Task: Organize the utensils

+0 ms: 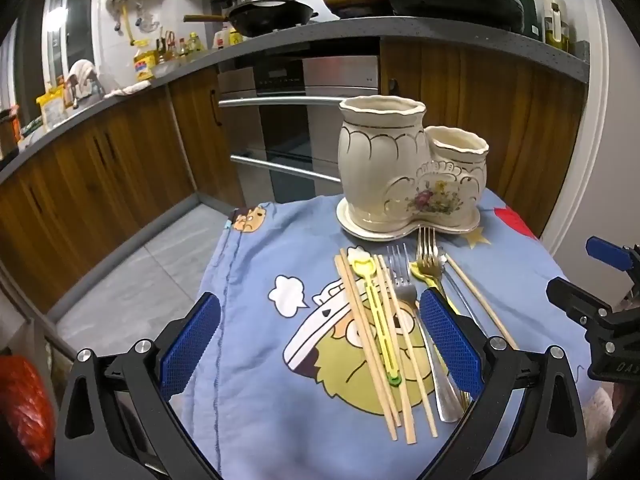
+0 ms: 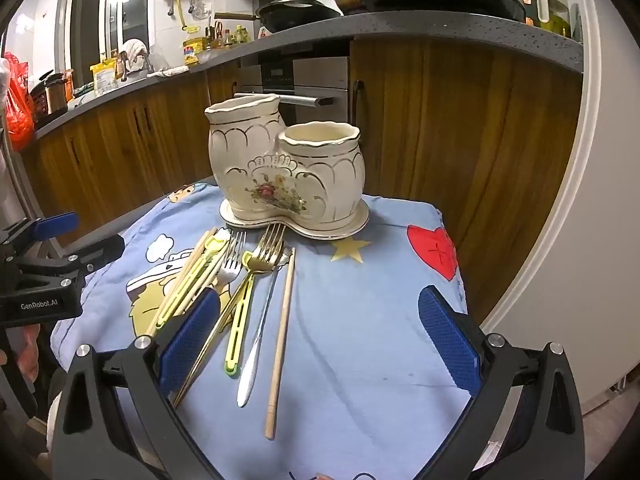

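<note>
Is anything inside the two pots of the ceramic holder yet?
Nothing sticks out of the taller pot or the shorter pot. Only the upper inner wall of each shows; their bottoms are hidden. The forks and chopsticks lie on the cloth.

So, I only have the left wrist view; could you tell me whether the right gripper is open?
Observer: Yes, the right gripper is wide open, holding nothing.
Operator: What lies beside the gold fork handle? It's blocked here.
Observer: A second yellow utensil, its head under that fork.
Operator: And right of the holder?
Observer: Just cloth, with a whole red heart printed on it.
</note>
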`<state>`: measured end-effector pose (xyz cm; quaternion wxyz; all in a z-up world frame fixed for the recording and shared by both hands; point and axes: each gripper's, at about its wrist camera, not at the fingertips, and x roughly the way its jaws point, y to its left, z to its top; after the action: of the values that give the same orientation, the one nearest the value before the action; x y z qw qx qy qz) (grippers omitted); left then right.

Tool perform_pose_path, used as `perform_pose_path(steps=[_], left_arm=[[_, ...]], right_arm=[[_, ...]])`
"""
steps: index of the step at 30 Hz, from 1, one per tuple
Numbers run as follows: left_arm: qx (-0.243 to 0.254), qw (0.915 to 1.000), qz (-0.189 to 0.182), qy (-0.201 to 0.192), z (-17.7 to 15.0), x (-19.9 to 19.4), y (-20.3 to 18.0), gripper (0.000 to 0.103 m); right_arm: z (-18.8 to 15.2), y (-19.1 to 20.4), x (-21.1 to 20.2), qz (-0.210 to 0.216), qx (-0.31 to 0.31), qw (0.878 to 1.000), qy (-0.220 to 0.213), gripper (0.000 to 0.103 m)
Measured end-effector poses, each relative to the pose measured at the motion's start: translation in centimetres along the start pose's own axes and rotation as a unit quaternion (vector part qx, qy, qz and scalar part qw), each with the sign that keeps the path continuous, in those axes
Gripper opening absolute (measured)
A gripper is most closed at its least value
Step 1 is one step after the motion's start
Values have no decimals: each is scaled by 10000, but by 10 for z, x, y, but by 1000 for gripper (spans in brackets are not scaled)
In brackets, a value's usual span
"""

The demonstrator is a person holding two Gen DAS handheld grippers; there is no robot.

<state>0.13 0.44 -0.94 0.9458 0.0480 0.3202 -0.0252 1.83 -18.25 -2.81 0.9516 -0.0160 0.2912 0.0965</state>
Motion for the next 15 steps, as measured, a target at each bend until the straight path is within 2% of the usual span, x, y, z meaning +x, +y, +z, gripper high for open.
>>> perform_pose_path(steps=[15], left_arm=[[80, 9999, 52, -82, 2, -1, -4, 99]], right_arm=[[2, -2, -2, -35, -9, 10000, -91, 98]])
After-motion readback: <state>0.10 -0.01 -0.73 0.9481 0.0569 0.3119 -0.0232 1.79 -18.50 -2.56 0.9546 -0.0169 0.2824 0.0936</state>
